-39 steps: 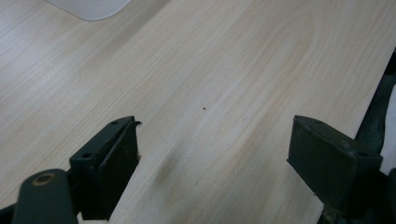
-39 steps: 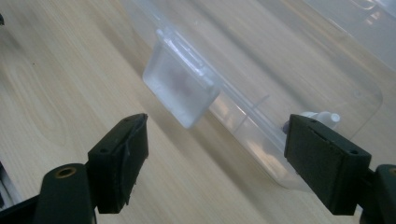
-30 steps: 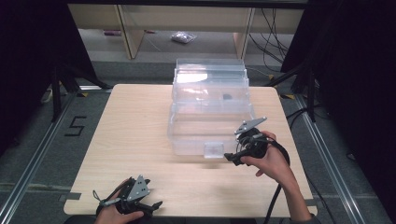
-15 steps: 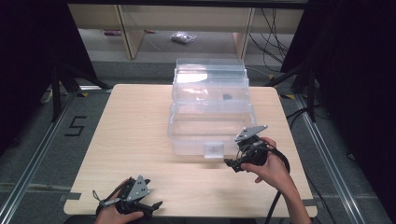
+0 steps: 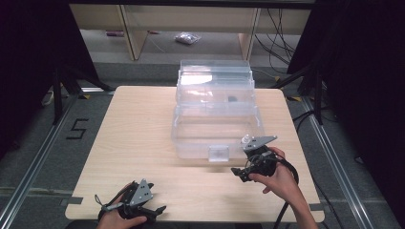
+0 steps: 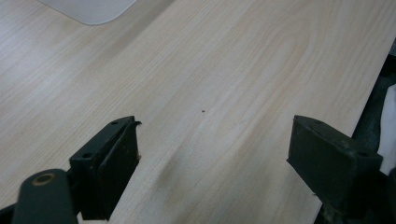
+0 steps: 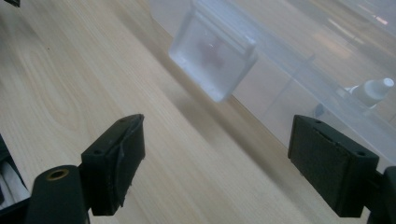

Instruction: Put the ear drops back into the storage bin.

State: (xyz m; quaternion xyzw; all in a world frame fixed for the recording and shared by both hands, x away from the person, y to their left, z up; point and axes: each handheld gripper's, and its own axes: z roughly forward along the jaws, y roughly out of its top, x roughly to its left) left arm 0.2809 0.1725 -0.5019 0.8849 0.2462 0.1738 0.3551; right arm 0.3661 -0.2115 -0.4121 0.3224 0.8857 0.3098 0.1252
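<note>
wooden table (image 5: 143, 138) bears clear lidded box (image 5: 216, 129); frosted front latch (image 7: 212, 56).

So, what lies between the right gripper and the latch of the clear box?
Bare table, seen in the right gripper view: the open right gripper faces the latch with wood between.
</note>
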